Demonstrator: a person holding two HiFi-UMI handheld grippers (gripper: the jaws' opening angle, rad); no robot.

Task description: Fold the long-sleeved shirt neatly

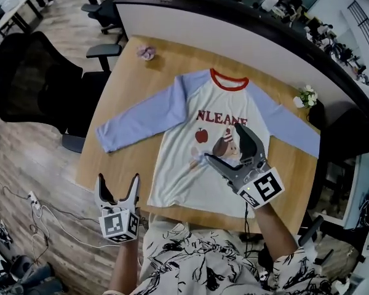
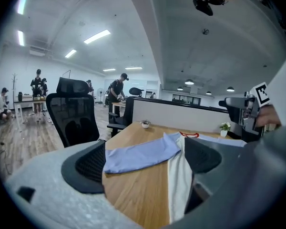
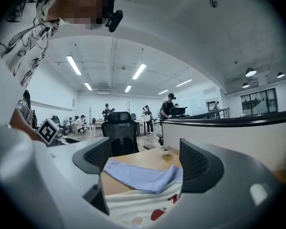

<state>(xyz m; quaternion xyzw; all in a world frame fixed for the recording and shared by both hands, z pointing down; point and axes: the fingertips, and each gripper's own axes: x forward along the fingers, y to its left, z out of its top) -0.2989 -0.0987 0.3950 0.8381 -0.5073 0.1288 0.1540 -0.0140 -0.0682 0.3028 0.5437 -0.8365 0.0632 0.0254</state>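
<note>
the long-sleeved shirt [image 1: 203,146] lies flat, print up, sleeves spread on the table [image 1: 129,97], just ahead of the left gripper [image 1: 118,183] and under the right gripper [image 1: 224,143], both spread wide and empty, seemingly poised to begin a fold.

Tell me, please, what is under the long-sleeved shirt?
The long-sleeved shirt lies spread flat on the wooden table, whose bare top shows beside it. The cloth covers whatever else might lie beneath it.

Left gripper [image 1: 118,180], right gripper [image 1: 224,144]; jaws apart
</note>
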